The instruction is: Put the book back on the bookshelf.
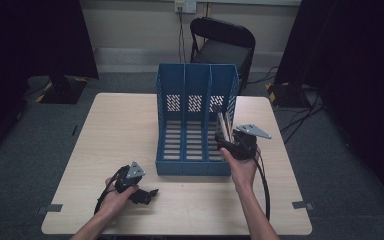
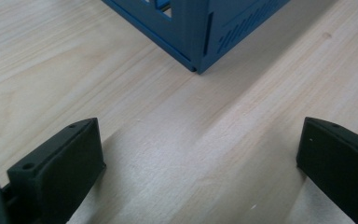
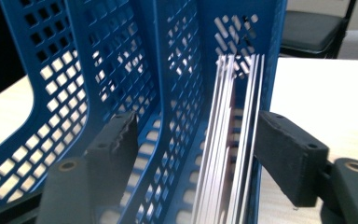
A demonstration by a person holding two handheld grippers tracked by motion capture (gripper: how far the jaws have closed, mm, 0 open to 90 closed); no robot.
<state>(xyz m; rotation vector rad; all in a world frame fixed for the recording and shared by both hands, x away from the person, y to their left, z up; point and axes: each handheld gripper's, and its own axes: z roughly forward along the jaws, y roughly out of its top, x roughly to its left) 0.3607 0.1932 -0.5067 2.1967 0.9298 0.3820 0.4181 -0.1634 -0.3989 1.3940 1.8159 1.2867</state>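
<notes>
White papers (image 3: 230,140) stand between the right hand-held gripper's (image 3: 196,154) spread jaws.

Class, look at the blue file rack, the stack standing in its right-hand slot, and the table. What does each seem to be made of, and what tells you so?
Blue file rack: probably moulded plastic, with an even colour, punched slots and a slight sheen. Stack: likely paper or thin card, showing many thin white edges. Table: pale wood or wood-look laminate, matt, with visible grain lines.
</notes>
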